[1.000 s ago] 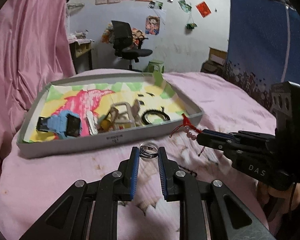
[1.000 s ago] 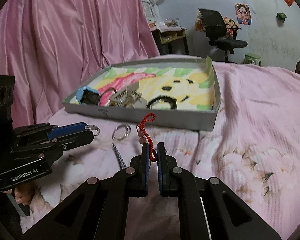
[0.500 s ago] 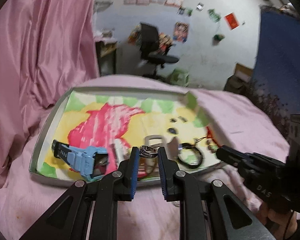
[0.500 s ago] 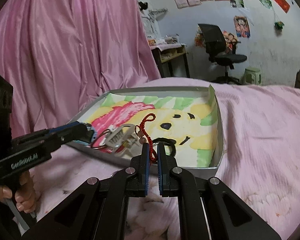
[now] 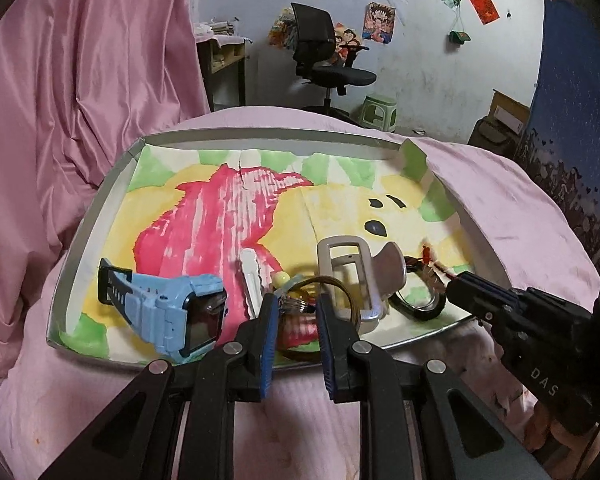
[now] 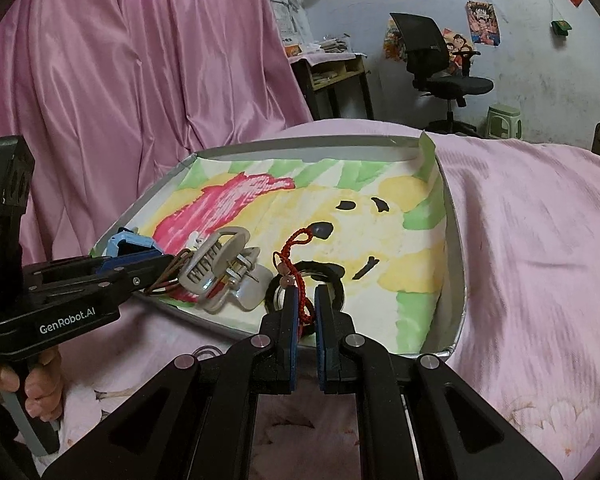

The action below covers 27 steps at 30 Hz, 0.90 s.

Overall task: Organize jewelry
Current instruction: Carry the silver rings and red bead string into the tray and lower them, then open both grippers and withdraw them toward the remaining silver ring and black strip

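I am holding the left hand-held gripper (image 5: 298, 306) over the near edge of the tray (image 5: 96, 216) on the bed, its pads pinching a silver ring (image 5: 296, 303). My right hand-held gripper (image 6: 306, 300) is clamping a red cord bracelet (image 6: 296, 256) above the black bangle (image 6: 332, 276) lying in the tray, beside the grey hair claw (image 6: 220, 272) and blue watch (image 5: 168, 312).

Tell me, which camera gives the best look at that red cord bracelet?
The right wrist view: the red cord bracelet stands pinched in the right gripper, its loop and beads clear above the tray. The left wrist view shows only a small blurred red bit at that gripper's tip.
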Each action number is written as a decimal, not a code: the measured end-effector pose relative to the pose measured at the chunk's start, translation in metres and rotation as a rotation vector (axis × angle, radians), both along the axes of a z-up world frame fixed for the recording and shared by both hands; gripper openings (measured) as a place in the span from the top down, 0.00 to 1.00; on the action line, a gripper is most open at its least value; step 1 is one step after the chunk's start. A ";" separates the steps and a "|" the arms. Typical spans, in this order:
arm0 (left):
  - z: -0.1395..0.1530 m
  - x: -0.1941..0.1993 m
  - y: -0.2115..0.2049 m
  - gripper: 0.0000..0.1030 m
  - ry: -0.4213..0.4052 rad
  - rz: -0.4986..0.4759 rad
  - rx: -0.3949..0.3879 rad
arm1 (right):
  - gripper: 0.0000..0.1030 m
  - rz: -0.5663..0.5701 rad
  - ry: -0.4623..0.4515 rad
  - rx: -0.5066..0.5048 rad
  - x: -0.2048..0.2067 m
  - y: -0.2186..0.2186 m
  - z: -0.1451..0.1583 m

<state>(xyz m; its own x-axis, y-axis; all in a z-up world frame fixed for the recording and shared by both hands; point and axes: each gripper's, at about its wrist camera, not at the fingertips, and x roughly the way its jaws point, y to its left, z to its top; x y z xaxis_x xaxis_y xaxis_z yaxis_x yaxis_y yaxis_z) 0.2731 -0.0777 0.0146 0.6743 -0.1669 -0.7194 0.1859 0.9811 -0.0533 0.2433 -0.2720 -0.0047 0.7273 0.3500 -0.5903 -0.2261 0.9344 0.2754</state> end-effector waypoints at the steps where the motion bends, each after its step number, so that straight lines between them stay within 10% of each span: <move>1: 0.000 -0.001 0.001 0.82 0.001 -0.003 -0.008 | 0.92 0.000 0.001 -0.001 0.000 0.000 0.000; 5: 0.000 -0.009 0.005 0.77 -0.009 -0.007 -0.043 | 0.87 0.003 -0.008 -0.005 -0.002 -0.001 0.002; 9: 0.006 -0.022 0.010 0.38 -0.061 -0.010 -0.083 | 0.80 -0.008 -0.039 -0.009 -0.012 -0.003 0.007; 27: 0.030 -0.104 0.030 0.04 -0.304 0.020 -0.096 | 0.09 -0.098 -0.282 -0.011 -0.094 -0.016 0.044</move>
